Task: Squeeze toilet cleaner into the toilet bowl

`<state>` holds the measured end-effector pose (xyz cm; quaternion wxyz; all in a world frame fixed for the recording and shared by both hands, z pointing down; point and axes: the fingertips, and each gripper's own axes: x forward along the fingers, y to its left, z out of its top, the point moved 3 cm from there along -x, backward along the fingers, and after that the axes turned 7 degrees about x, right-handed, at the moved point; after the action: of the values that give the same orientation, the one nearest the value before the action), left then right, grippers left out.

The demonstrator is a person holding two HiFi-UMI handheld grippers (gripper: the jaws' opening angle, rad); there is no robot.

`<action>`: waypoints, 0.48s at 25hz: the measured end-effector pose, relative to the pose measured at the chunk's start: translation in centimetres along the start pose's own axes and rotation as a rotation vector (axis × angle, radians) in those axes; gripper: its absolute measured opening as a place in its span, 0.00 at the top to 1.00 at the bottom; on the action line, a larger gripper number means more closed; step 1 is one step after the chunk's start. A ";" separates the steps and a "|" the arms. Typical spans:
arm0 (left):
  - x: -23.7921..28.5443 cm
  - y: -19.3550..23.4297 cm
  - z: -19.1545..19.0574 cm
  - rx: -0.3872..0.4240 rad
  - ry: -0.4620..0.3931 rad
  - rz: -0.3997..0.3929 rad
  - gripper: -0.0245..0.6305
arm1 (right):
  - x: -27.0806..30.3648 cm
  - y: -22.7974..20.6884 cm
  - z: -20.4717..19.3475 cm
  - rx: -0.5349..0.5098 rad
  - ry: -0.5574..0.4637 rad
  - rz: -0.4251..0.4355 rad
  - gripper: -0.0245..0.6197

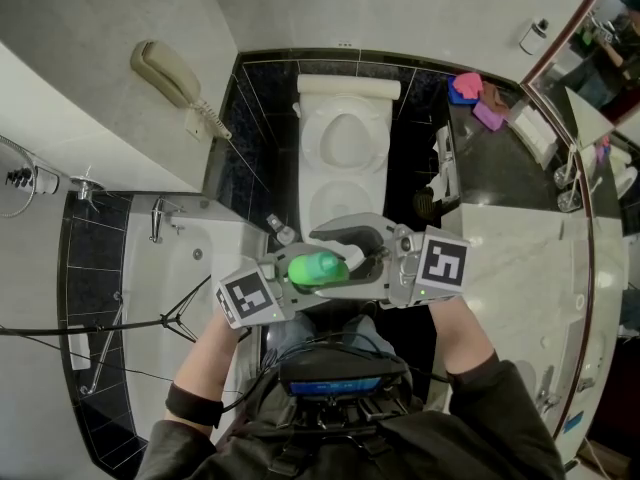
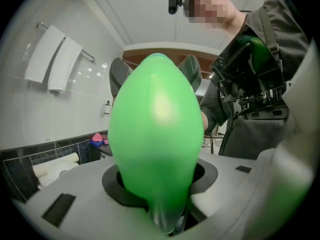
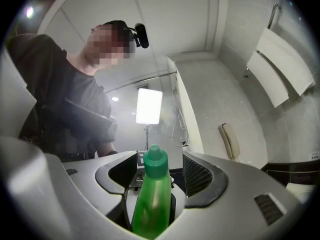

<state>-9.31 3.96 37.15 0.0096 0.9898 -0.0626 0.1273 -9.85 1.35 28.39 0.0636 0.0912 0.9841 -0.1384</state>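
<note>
A glossy green plastic toilet-cleaner bottle [image 1: 315, 268], smooth and egg-bellied, hangs between two grey grippers that face each other above the near end of a white ceramic toilet [image 1: 345, 138]. The left gripper [image 2: 155, 74] has its fingers clamped on the bottle's swollen body, which fills that gripper's view. The right gripper [image 3: 160, 158] has its ribbed black pads [image 3: 197, 176] standing apart, with a gap on either side of the bottle, so they press nothing.

In the head view the bottle's long axis runs side to side across the person's front, roughly level and along both sets of jaws. In the right gripper view the darker green cap [image 3: 152, 156] lies toward that gripper's fingertips; which end faces the left gripper's camera cannot be told.

The toilet sits in a narrow bay of dark polished tile [image 1: 262, 118], hemmed in by a white bathtub [image 1: 180, 258] on the left and a pale stone counter [image 1: 520, 258] on the right. Open space remains over the bowl ahead of the grippers.
</note>
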 end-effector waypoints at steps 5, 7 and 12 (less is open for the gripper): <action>-0.1 1.7 -0.3 0.024 0.033 0.171 0.68 | -0.2 -1.2 0.4 0.042 -0.021 -0.089 0.48; -0.3 2.9 -0.8 0.083 0.051 0.275 0.68 | -0.4 -2.3 0.6 0.046 -0.047 -0.149 0.47; -1.4 5.8 -0.7 0.149 0.073 0.570 0.68 | -0.6 -4.0 0.7 0.149 -0.087 -0.281 0.47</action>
<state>-11.58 -1.64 37.51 -0.0969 0.9251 -0.3280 0.1648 -9.97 -2.77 28.84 0.0791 -0.0489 0.9705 -0.2225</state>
